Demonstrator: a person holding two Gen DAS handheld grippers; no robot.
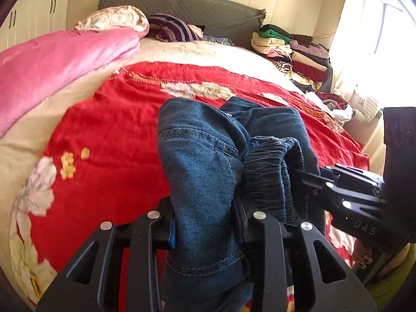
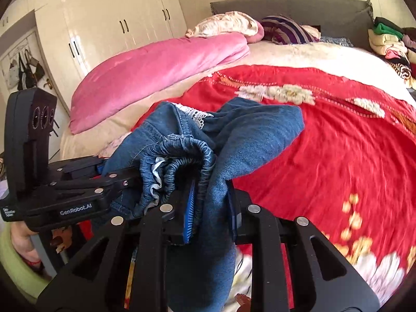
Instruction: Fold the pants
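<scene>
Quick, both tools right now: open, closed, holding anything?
Left tool: closed on the jeans.
Right tool: closed on the jeans, at the elastic waistband.

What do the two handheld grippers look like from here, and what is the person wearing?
Both the left gripper and right gripper are matte black, with slotted triangular cut-outs, round silver rivets and ribbed blue pads. The left one's side reads "GenRobot.AI" in white, with a black upright block bearing three round lenses. The right one's side shows "DAS". A light green sleeve shows at the wrist.
</scene>
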